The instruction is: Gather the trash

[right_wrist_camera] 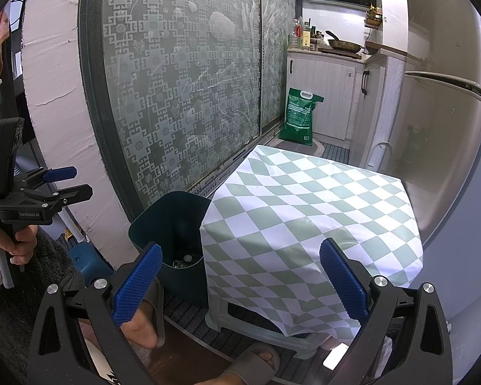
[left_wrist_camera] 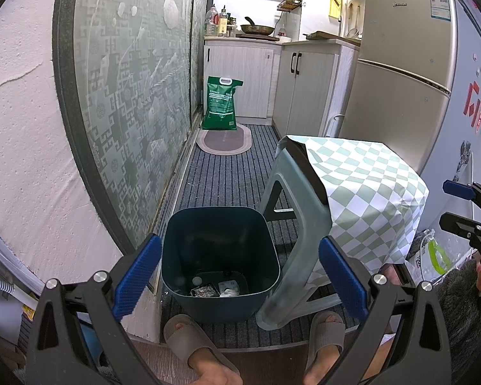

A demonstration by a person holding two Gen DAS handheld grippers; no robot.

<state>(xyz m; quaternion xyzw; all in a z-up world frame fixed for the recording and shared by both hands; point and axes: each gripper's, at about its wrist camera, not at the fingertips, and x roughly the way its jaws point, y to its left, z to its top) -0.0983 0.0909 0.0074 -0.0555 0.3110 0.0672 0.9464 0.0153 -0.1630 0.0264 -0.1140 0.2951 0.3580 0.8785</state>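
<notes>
A dark teal trash bin [left_wrist_camera: 219, 256] stands on the striped floor mat, with several bits of trash [left_wrist_camera: 216, 288] at its bottom. My left gripper [left_wrist_camera: 239, 276] hangs open over the bin's near rim, nothing between its blue pads [left_wrist_camera: 138, 276]. In the right wrist view the bin [right_wrist_camera: 170, 224] sits left of a stool under a green-and-white checked cloth [right_wrist_camera: 311, 224]. My right gripper [right_wrist_camera: 240, 284] stands open above the cloth's near edge, empty. The right gripper also shows at the edge of the left wrist view [left_wrist_camera: 465, 211], and the left gripper in the right wrist view [right_wrist_camera: 64, 183].
A grey plastic stool [left_wrist_camera: 291, 224] carries the cloth, right of the bin. A patterned glass sliding door [left_wrist_camera: 128, 96] runs along the left. A fridge [left_wrist_camera: 400, 80], cabinets [left_wrist_camera: 304, 80] and a green rice bag [left_wrist_camera: 220, 102] stand beyond. The person's sandalled feet [left_wrist_camera: 189, 337] are by the bin.
</notes>
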